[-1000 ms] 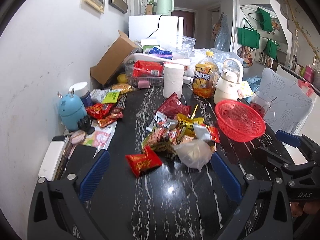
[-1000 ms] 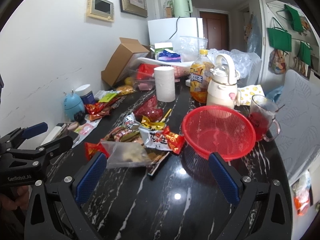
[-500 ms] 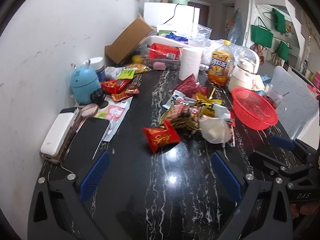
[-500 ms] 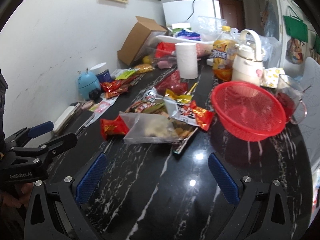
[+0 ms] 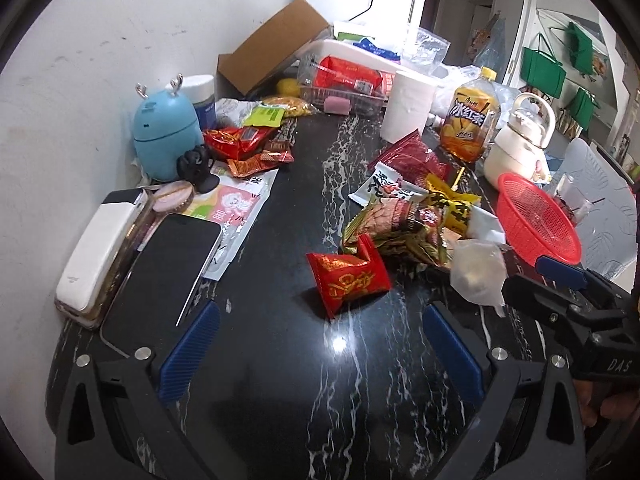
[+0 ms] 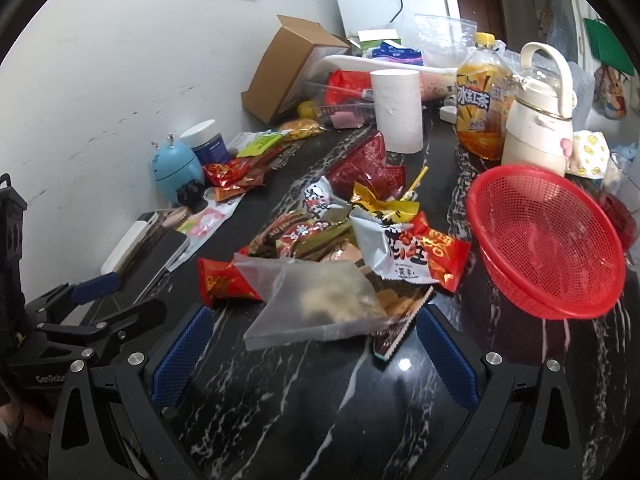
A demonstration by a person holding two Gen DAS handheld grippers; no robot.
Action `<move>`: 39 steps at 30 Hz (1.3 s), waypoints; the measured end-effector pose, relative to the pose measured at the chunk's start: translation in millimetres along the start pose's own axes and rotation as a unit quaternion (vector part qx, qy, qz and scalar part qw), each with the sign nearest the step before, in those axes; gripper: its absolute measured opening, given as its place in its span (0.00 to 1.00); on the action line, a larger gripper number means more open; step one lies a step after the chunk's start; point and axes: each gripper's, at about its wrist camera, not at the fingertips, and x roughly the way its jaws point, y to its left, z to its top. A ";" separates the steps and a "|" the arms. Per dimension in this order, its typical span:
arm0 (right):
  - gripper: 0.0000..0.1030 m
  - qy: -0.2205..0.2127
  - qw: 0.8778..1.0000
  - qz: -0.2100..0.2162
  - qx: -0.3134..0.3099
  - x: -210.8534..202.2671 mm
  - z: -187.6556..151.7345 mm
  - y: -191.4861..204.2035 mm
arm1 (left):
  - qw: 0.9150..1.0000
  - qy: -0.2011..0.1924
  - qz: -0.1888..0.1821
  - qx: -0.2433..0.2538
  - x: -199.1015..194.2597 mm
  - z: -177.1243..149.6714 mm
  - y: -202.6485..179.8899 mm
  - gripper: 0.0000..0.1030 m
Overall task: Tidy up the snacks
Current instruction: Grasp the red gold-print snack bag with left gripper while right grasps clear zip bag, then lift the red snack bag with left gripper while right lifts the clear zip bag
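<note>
The right gripper (image 6: 312, 354), jaws spread wide and empty, is hovering just short of the clear bag (image 6: 320, 304) lying crosswise ahead; the left gripper (image 5: 320, 354), equally wide, is facing the red packet (image 5: 348, 278).

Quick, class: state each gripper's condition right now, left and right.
Left gripper: open, holding nothing.
Right gripper: open, holding nothing; the clear bag lies between its fingers.
</note>
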 end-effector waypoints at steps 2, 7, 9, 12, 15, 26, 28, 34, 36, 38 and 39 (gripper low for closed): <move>1.00 0.006 1.000 0.001 0.005 6.9 2.8 -3.5 | 1.000 0.005 -0.004 -0.001 7.8 2.9 0.6 1.00; 0.92 0.029 0.999 0.020 0.016 25.3 5.0 -10.5 | 1.000 0.023 -0.015 -0.003 26.2 8.0 0.5 1.00; 0.86 0.038 0.998 0.036 0.025 31.5 5.1 -13.5 | 0.999 0.031 -0.018 -0.004 32.6 9.9 0.2 1.00; 0.81 0.049 0.997 0.056 0.033 38.6 5.8 -15.9 | 0.999 0.038 -0.025 -0.007 40.6 12.0 1.2 1.00; 0.76 0.045 0.997 0.066 0.022 38.6 6.1 -13.5 | 0.999 0.043 -0.032 -0.007 49.1 13.8 -0.6 1.00; 0.62 0.047 0.997 0.064 0.007 35.7 1.8 -13.6 | 0.997 0.055 -0.053 0.001 72.1 19.3 -10.8 0.97; 0.62 0.049 0.997 0.060 0.010 35.5 1.3 -15.8 | 0.996 0.062 -0.058 0.000 77.1 20.1 -11.9 0.94; 0.62 0.051 0.997 0.058 0.014 33.4 -0.8 -18.3 | 0.996 0.064 -0.059 0.019 82.3 17.9 -18.5 0.49; 0.62 0.050 0.997 0.056 0.015 31.9 -0.8 -18.8 | 0.995 0.062 -0.073 0.021 81.4 16.7 -19.1 0.46; 0.63 0.050 0.997 0.054 0.018 30.8 -1.0 -19.3 | 0.993 0.063 -0.096 0.009 79.7 16.5 -16.9 0.43; 0.64 0.050 0.997 0.053 0.019 30.4 -1.0 -19.6 | 0.993 0.062 -0.105 0.003 78.0 16.8 -15.4 0.42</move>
